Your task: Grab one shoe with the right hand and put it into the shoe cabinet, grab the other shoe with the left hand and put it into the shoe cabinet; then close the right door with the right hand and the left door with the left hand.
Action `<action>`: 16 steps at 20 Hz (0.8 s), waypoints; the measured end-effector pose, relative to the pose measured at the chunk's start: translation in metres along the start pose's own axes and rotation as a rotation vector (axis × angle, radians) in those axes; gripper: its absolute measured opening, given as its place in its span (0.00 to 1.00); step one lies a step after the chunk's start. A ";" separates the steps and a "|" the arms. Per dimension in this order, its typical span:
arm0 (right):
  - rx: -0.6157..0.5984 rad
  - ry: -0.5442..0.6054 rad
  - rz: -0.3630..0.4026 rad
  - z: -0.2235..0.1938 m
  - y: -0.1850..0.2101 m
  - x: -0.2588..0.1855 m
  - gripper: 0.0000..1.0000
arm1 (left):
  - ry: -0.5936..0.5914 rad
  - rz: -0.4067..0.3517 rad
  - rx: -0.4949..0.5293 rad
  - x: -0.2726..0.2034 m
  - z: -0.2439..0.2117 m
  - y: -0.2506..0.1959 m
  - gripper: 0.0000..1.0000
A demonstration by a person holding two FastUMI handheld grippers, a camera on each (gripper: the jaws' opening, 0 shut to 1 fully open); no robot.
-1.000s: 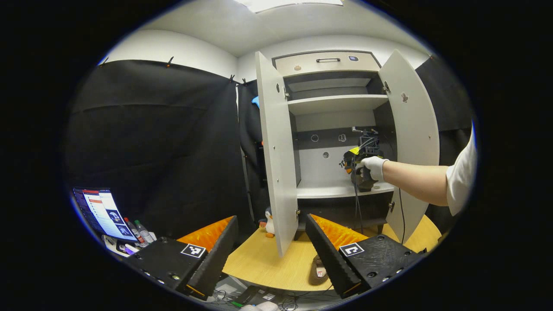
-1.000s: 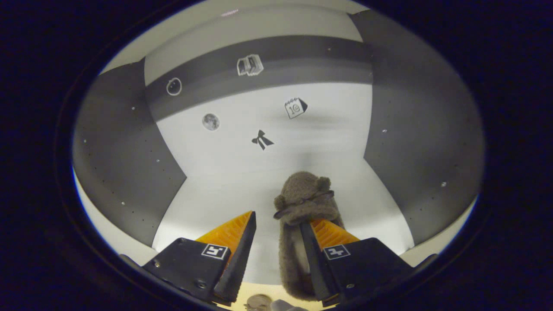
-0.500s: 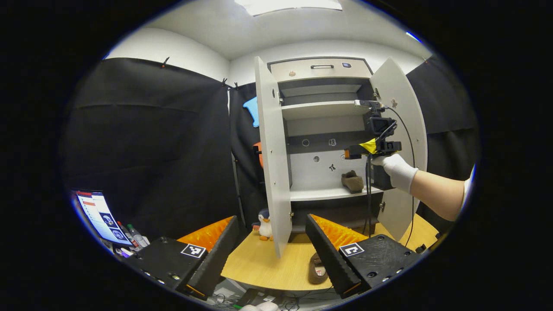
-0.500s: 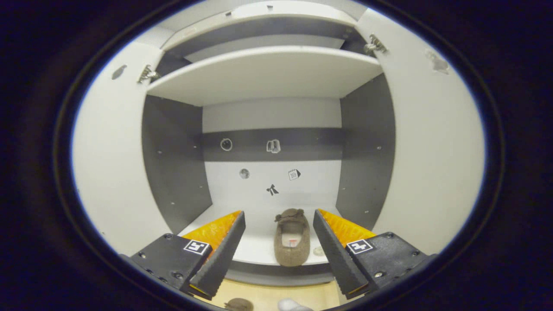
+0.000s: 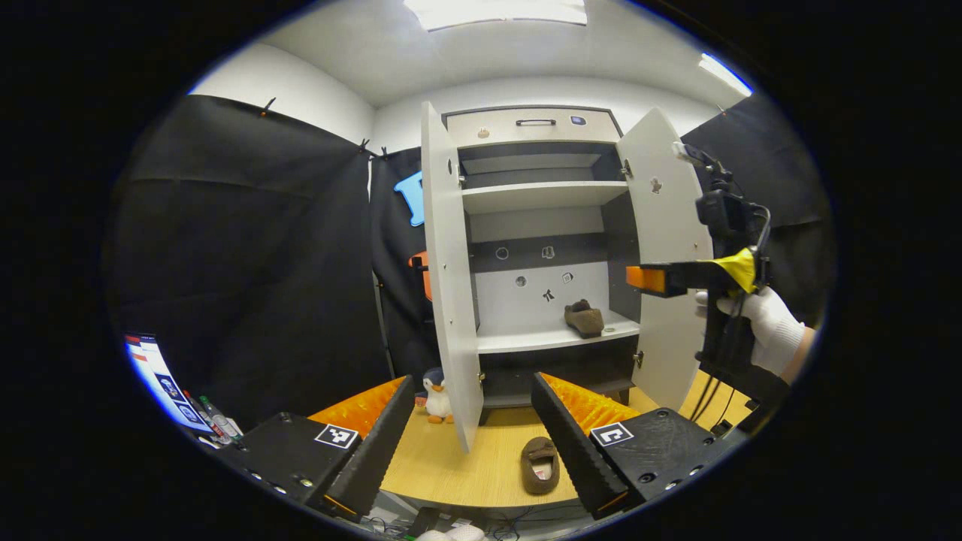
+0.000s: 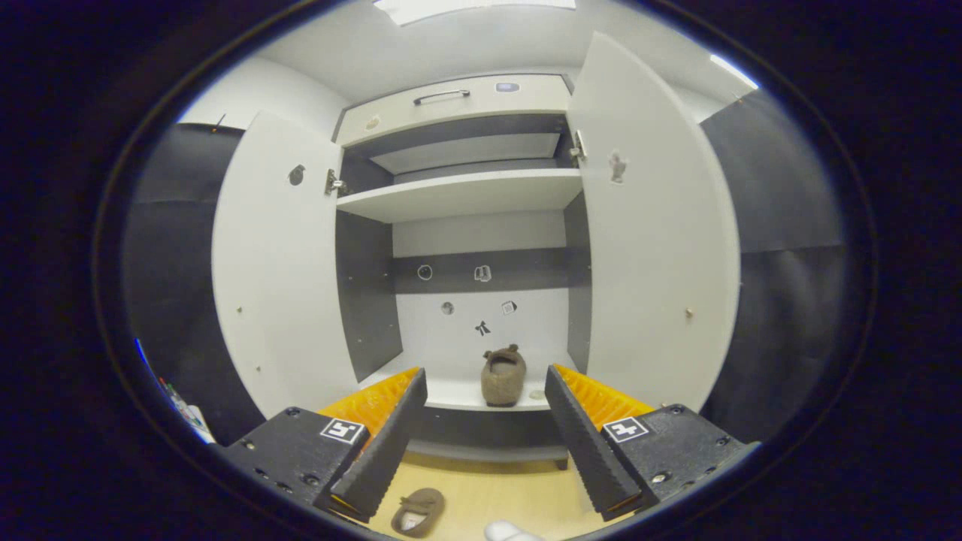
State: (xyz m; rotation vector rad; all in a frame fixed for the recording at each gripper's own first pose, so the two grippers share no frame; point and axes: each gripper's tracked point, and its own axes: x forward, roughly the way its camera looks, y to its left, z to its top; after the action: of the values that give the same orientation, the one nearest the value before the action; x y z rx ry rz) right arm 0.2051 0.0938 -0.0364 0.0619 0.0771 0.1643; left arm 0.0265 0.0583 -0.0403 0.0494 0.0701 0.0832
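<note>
Right gripper (image 6: pixel 485 398) gapes wide and empty; one shoe (image 6: pixel 503 376) sits ahead of it on the cabinet shelf (image 6: pixel 458 391). Left gripper (image 5: pixel 473 406) is spread wide too; the other shoe (image 5: pixel 540 465) lies on the bench (image 5: pixel 466 466) between its fingers, partly hidden by the right finger (image 5: pixel 575 443).

At the centre of the right gripper view, the slipper on the shelf (image 6: pixel 503 378) looks like fuzzy brown cloth, matt and rough. The second slipper (image 5: pixel 540 465), low in the left gripper view, has the same fleecy pile, with a paler lining. The shoe cabinet (image 6: pixel 466 194) has smooth, matt pale panels, like laminate, with darker matt inner walls. Its hinges (image 6: pixel 333 182) gleam like metal. The table (image 5: pixel 481 458) shows a light wood grain with a smooth finish. At right, the hand's glove (image 5: pixel 765 329) is white knit cloth.
</note>
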 end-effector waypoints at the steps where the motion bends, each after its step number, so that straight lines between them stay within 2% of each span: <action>1: 0.003 0.007 -0.007 -0.010 -0.008 -0.015 1.00 | 0.000 -0.012 0.003 0.001 -0.001 -0.002 0.96; 9: 0.025 0.096 -0.120 -0.073 -0.059 -0.118 0.98 | 0.029 -0.113 -0.012 0.023 -0.023 -0.042 0.96; 12: 0.028 0.123 -0.159 -0.080 -0.074 -0.129 1.00 | 0.039 -0.145 -0.004 0.036 -0.034 -0.055 0.96; 13: 0.027 0.123 -0.170 -0.078 -0.078 -0.132 0.98 | 0.049 -0.152 -0.003 0.043 -0.039 -0.058 0.96; 16: 0.003 0.126 -0.188 -0.076 -0.087 -0.136 1.00 | 0.113 -0.164 -0.009 0.064 -0.076 -0.065 0.96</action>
State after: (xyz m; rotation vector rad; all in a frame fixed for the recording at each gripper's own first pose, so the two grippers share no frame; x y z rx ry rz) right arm 0.0791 -0.0098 -0.1084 0.0466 0.2083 -0.0201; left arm 0.0897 0.0022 -0.1236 0.0298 0.1865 -0.0781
